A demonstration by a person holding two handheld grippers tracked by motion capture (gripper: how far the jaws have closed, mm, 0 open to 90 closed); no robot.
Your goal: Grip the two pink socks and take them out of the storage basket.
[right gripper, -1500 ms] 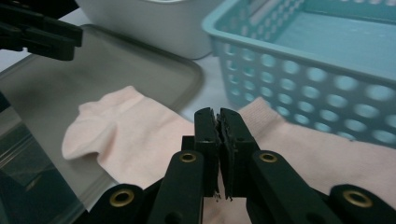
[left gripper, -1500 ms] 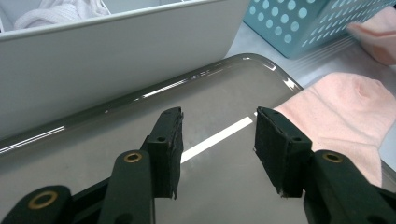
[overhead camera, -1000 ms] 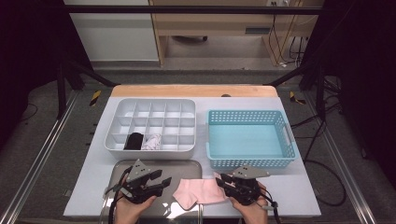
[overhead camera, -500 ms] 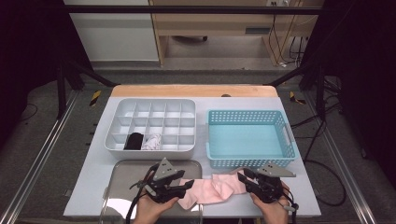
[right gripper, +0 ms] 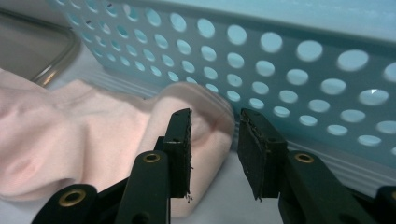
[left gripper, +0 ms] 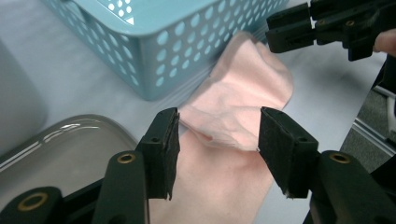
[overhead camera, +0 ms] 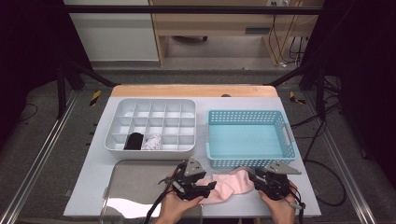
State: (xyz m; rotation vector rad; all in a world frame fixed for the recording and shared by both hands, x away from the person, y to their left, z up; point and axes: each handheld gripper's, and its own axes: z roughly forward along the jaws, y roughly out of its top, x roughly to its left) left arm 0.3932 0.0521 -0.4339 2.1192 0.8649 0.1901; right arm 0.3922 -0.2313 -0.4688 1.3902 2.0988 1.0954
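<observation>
While the pink sock [overhead camera: 229, 185] a second ago lay bunched between the two hands near the middle of the counter's front edge, it now lies stretched out flat, shifted right, just in front of the blue basket [overhead camera: 249, 139]. The left hand-held gripper [overhead camera: 208, 187] has travelled right along the front edge, from over the steel tray [overhead camera: 135, 186] to the sock's left end. Its jaws have just been opening, and in the left gripper view they stand apart with a raised fold of the sock [left gripper: 233, 126] between them, the pads [left gripper: 169, 144] not pressing on it. The right hand-held gripper [overhead camera: 253, 179] has slid right too, to the sock's other end. Its jaws have likewise been opening; in the right gripper view the sock's rounded end [right gripper: 196, 121] lies at the gap, the pads [right gripper: 182, 144] clear of it, with the basket's holed wall [right gripper: 289, 70] just behind.

The white counter [overhead camera: 93, 172] also carries a grey compartment tray [overhead camera: 154, 123] at the back left, with a black item [overhead camera: 134, 140] and a white one [overhead camera: 152, 141] in two adjoining cells of its front row. Beyond the counter's wooden back edge lie grey floor, dark frame legs and a pale wooden cabinet [overhead camera: 210, 28].
</observation>
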